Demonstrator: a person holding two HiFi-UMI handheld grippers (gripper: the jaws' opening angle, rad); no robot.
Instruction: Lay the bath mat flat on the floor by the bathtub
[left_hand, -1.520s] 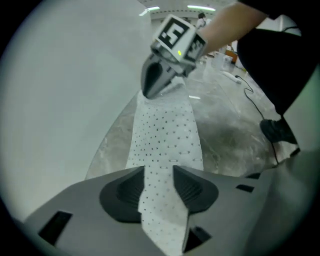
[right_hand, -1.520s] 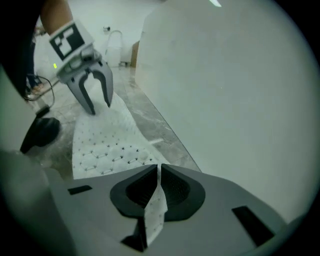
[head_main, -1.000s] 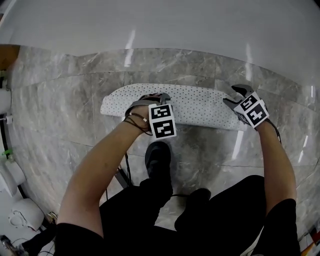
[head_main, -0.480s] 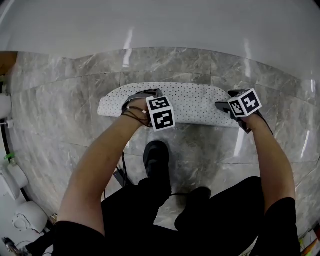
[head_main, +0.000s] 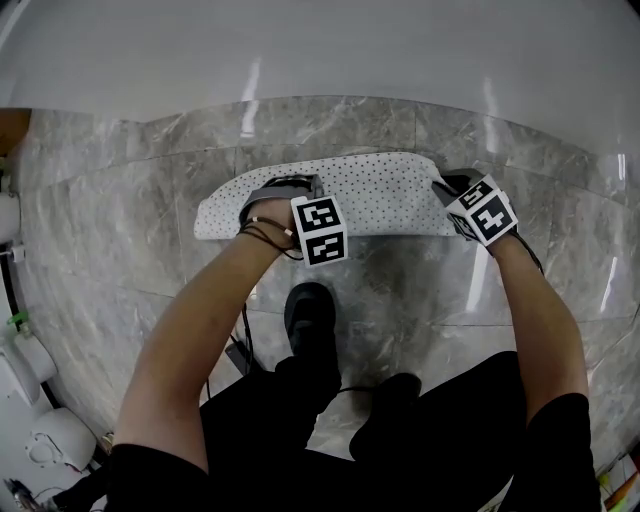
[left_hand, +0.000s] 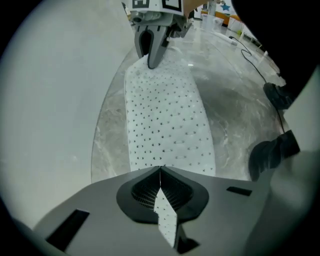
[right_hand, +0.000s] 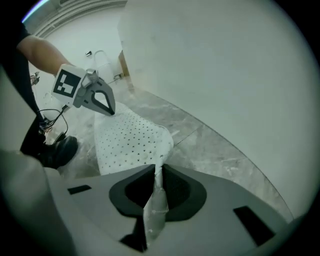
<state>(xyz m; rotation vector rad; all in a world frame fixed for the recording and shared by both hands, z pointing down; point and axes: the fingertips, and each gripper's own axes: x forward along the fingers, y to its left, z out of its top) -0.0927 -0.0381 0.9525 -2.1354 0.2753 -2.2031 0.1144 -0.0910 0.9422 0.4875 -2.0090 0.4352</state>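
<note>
You hold the left gripper clamped on the mat towards its left end. The right gripper, jaws just closing, pinches the right end. The mat stretches between them on the floor near the tub.

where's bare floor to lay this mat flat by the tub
Bare floor runs between the bathtub and the bath mat, and left of it toward the white fixtures. Crowded nearer you: shoes and cable.
</note>
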